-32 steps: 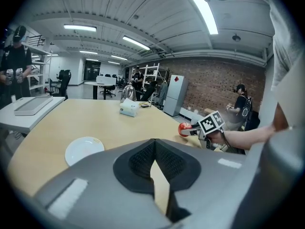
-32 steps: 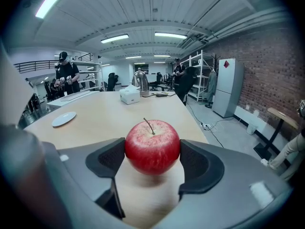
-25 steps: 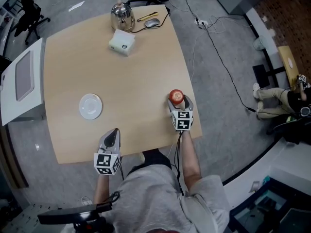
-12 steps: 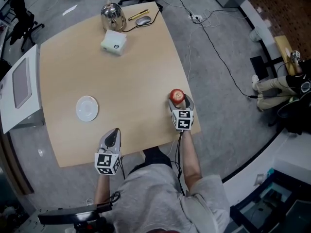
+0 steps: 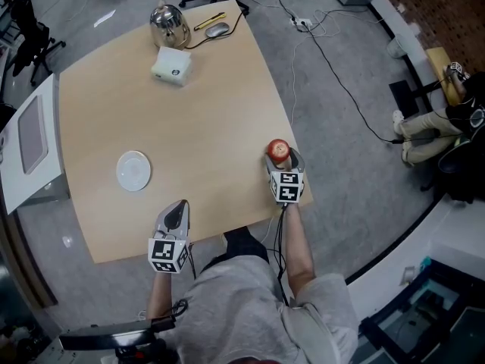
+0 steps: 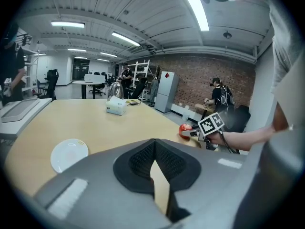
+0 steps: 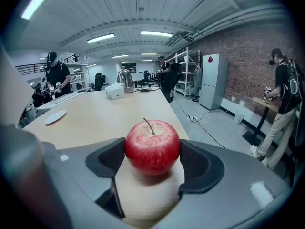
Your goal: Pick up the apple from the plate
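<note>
A red apple point(image 7: 152, 151) sits upright, stem up, between the two black pads of my right gripper point(image 7: 152, 160), which is shut on it. From the head camera the apple point(image 5: 278, 150) is over the table's right edge, in front of the right gripper point(image 5: 280, 158). The white plate point(image 5: 133, 171) lies bare at the table's left part, also seen small in the right gripper view point(image 7: 55, 117) and in the left gripper view point(image 6: 69, 154). My left gripper point(image 5: 174, 217) rests at the table's near edge, its pads pressed together on nothing point(image 6: 153, 168).
A white tissue box point(image 5: 171, 65), a metal kettle point(image 5: 167, 25), a pencil point(image 5: 209, 21) and a mouse point(image 5: 217, 29) stand at the table's far end. A white side unit point(image 5: 29, 139) adjoins the left edge. Cables point(image 5: 333, 74) run over the floor on the right. People stand in the background.
The head camera has shifted, so the table slides slightly left and up in view. Both grippers hold their places; the apple stays in the right gripper.
</note>
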Action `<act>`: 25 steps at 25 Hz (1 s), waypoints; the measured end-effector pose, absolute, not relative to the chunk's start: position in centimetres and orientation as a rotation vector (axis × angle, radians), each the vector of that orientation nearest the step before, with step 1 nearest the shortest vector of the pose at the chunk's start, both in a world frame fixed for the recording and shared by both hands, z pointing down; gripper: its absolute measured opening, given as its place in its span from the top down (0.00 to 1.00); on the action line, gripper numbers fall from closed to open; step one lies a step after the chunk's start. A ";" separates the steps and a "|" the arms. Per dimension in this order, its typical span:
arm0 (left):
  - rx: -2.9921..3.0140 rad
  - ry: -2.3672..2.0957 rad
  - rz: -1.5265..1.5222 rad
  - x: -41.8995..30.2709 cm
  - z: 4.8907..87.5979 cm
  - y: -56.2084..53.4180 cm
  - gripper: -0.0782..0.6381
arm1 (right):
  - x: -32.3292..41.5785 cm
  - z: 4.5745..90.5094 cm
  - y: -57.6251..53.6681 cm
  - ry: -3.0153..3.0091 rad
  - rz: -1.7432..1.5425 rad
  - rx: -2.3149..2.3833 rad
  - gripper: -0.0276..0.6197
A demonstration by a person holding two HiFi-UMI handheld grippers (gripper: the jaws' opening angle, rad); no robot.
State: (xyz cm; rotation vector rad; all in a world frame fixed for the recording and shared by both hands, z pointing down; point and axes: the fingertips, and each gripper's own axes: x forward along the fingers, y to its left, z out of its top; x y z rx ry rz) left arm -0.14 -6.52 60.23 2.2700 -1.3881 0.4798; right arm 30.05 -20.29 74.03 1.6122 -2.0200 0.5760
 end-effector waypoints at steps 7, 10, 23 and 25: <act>2.273 -1.374 0.487 0.1 60.4 -6.7 0.86 | 30.2 74.3 -20.4 -2.021 0.581 1.622 0.39; 2.275 -1.370 0.488 0.2 60.4 -6.6 0.86 | 30.2 74.2 -20.3 -2.025 0.579 1.623 0.39; 2.265 -1.377 0.500 0.4 60.4 -6.0 0.86 | 30.1 74.2 -20.2 -2.068 0.572 1.607 0.36; 2.268 -1.375 0.500 0.5 60.4 -6.1 0.86 | 30.1 74.1 -20.3 -2.072 0.568 1.611 0.36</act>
